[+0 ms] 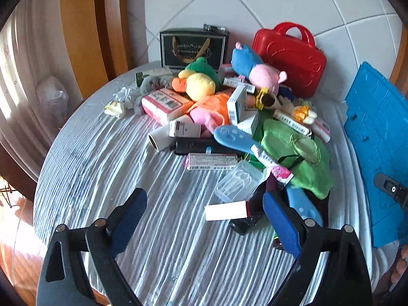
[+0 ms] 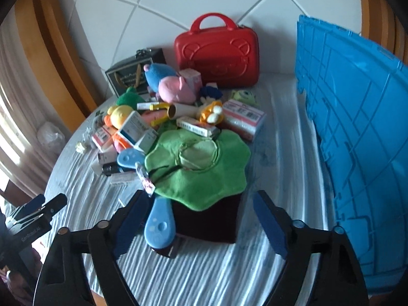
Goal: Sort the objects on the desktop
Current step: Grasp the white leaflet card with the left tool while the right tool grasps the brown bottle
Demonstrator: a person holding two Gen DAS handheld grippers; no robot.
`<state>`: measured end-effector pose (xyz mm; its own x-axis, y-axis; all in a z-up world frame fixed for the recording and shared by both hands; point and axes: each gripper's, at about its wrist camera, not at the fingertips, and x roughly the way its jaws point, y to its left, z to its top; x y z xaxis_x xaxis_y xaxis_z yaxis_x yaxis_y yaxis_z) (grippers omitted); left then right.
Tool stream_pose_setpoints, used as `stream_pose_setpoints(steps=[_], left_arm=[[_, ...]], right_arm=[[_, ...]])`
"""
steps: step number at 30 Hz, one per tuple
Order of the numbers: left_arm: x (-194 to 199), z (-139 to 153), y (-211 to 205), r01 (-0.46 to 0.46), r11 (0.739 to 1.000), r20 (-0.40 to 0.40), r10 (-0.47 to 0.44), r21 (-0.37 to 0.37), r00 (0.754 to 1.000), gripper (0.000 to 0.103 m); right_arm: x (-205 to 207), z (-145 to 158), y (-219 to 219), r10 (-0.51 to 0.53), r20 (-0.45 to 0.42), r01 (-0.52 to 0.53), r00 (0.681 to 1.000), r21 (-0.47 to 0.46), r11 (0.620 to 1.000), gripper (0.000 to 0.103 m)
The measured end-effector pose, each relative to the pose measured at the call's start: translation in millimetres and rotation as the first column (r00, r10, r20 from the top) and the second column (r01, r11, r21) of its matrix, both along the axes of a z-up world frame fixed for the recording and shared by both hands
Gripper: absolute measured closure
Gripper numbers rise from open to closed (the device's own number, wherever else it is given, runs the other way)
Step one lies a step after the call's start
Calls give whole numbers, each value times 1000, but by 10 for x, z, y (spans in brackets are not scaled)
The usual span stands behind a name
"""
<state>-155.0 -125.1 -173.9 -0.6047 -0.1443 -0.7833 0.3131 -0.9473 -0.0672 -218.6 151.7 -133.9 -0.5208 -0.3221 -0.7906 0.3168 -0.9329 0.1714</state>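
Right gripper (image 2: 201,219) tilted down, open-jawed

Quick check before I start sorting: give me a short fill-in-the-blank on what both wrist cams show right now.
1. The hard case with a handle standing against the white wall is ____.
2. The crate at the right edge of the table is ____.
3. The green flower-shaped cloth lies on top of a dark ____ box.
4. Both the left gripper and the right gripper are ____, gripping nothing.

Missing words: red; blue; maroon; open
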Motion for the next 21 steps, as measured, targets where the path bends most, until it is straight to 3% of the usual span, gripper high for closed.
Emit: stream_pose_setpoints(steps=[4,6,8,12,15,21], left_arm=[[-29,-378,-17,10,999,85,-7,-38,996,10],[-46,-547,-37,32,999,120,-27,-38,992,18],[-80,-675,-63,46,998,147,-40,-34,988,18],[-196,-882,-59,131,991,178,-123,-35,976,19],[-307,-1000,-23,235,971,189,-223,-44,956,19],[-546,-1189,26,424,905,198,-410,-34,890,19]], right_arm=[[-70,-270,-28,33,49,-33,998,9,999,32],[-88,-404,-43,32,88,-33,996,3,999,32],[-79,-487,-74,40,112,-41,993,6,999,35],[-35,-634,-105,17,143,-18,990,8,1000,38],[58,-764,-97,-41,169,40,985,9,999,39],[357,-959,-119,-181,227,184,957,5,983,39]])
